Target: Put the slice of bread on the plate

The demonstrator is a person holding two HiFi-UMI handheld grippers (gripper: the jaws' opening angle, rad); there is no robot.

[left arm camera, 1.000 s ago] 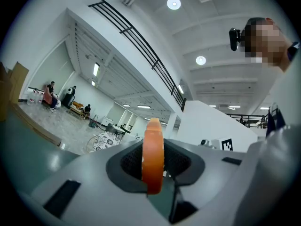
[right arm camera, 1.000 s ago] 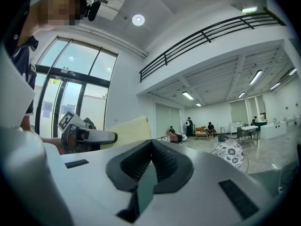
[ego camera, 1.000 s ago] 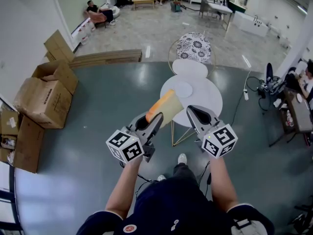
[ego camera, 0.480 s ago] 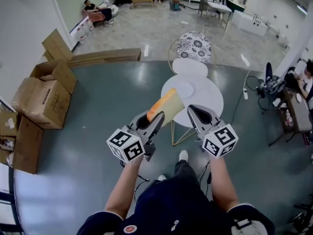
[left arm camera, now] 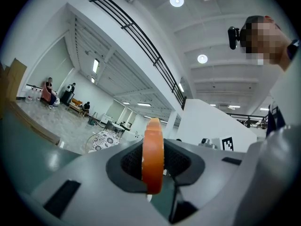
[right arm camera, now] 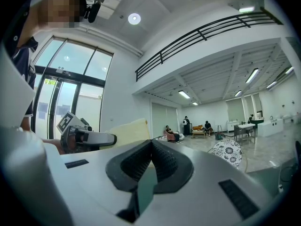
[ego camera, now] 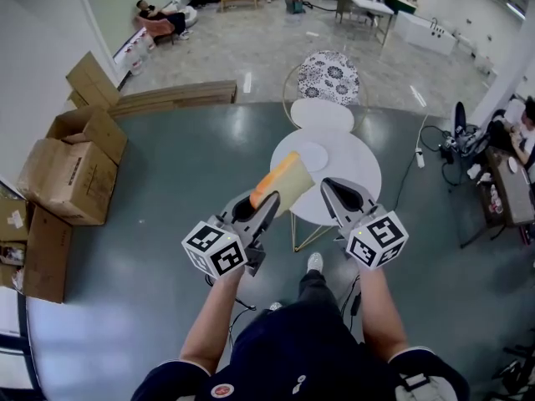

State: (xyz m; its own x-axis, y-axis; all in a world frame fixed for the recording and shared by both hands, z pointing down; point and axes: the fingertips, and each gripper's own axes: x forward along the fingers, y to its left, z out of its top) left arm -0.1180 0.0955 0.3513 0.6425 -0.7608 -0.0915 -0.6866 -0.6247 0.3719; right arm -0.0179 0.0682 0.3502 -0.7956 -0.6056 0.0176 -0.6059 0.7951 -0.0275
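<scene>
Left hand-held gripper is clamped on the orange-crusted pale slice of bread, holding it up in the air, edge-on between the jaws, by the near rim of the round white counter. The flat white round plate sits on that counter. Right hand-held gripper hangs alongside, its 2 jaws pressed together, empty.

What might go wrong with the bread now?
1. The left gripper pinches the bread by one end only. Most of the slice sticks out over the floor, so it might sag, tear or slip out and fall.
2. The plate looks small on the table, so the bread may land partly off it.
</scene>
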